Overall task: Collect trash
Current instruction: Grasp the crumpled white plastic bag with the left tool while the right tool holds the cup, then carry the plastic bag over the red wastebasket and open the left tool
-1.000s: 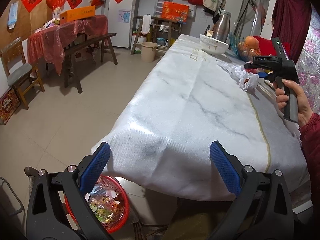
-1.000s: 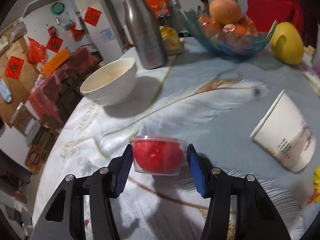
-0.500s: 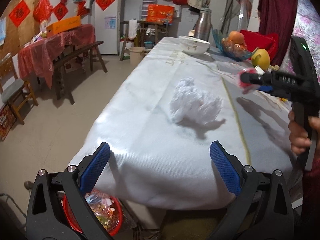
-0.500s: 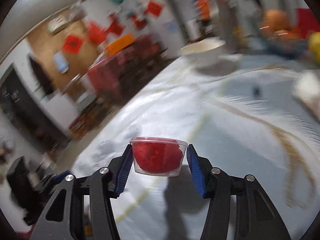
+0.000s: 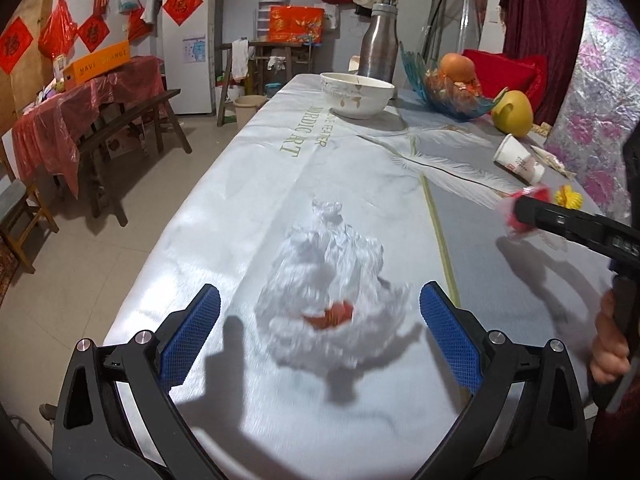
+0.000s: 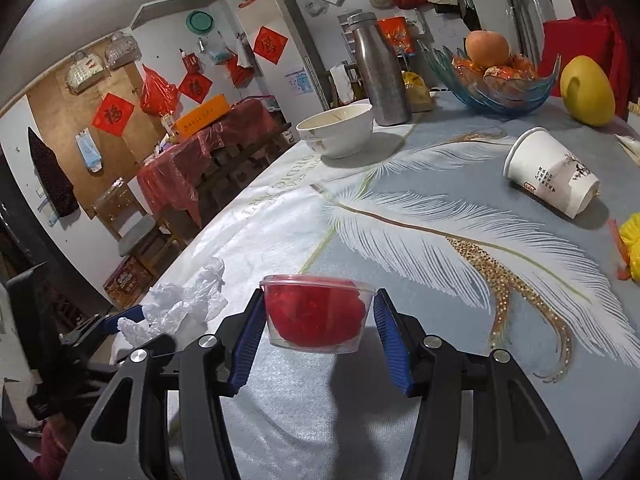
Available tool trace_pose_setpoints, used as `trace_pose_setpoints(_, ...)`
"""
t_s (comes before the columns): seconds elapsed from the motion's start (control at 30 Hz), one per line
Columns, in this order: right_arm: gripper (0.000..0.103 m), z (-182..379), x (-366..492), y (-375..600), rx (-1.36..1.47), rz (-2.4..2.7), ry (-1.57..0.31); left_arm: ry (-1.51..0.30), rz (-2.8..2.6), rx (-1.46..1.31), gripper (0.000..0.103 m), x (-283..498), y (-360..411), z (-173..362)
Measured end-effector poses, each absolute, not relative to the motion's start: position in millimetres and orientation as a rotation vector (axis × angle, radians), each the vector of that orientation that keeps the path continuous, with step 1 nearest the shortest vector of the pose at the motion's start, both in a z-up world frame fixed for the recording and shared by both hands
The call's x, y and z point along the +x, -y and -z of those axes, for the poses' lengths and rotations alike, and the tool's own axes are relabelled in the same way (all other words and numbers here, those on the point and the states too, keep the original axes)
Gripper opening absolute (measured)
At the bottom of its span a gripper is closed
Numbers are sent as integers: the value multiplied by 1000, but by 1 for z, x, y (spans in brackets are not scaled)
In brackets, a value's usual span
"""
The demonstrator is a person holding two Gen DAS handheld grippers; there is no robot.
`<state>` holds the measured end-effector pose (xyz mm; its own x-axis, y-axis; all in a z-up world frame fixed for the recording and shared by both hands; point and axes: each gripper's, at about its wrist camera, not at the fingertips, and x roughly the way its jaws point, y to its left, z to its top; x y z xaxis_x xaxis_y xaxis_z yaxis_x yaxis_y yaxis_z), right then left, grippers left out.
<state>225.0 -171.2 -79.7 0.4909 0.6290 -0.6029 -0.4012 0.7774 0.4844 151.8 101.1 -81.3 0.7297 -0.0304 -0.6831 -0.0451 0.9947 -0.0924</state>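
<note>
A crumpled white plastic bag [image 5: 328, 292] with a red scrap inside lies on the table, between the tips of my left gripper [image 5: 320, 328], which is open wide just above the cloth. The bag also shows in the right wrist view [image 6: 188, 300]. My right gripper [image 6: 318, 320] is shut on a clear plastic cup with red contents [image 6: 316, 312], held above the table. The right gripper [image 5: 532, 216] shows at the right in the left wrist view. A tipped white paper cup [image 6: 552, 172] lies on the table further back.
A white bowl [image 5: 356, 94], a steel bottle [image 5: 376, 44], a blue glass fruit bowl [image 5: 448, 88] and a yellow fruit [image 5: 512, 114] stand at the table's far end. A yellow item [image 6: 630, 240] lies at the right edge. A bench and red-covered table [image 5: 80, 112] stand left on the floor.
My left gripper has moved forward over the table until the white bag lies between its open tips. My right gripper has swung back towards the table's far end, still holding the red cup.
</note>
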Motion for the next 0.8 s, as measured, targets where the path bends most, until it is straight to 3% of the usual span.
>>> trace_pose_setpoints(0.1,56,79,224,174,318,-629,-846,-741,-40,-107,92,156,-102,85)
trace_pose_setpoints(0.17,56,77,221,175,310,-624,-838,-735,-34,-116,75,157,-102,88)
trace_pose_setpoints(0.23,56,75,218,173,294,-628,-826,-726,-41,-114,51,157,-102,88)
trace_pose_setpoints(0.33,54,75,218,173,289,-624,-824,-718,8,-151,37,152,-105,85)
trace_pose_setpoints(0.57,41,80,224,172,313,-634,-870,-653,2,-190,34,127,-122,66)
trace_pose_setpoints(0.63,46,80,224,170,308,-636,-872,-649,-4,-210,34,119,-131,63)
trace_pose_setpoints(0.67,52,80,224,169,308,-643,-878,-648,-7,-221,34,115,-135,63)
trace_pose_setpoints(0.7,65,80,225,167,303,-648,-886,-647,-9,-238,34,111,-140,62)
trace_pose_setpoints(0.8,69,82,228,163,289,-642,-912,-641,-17,-262,34,100,-149,61)
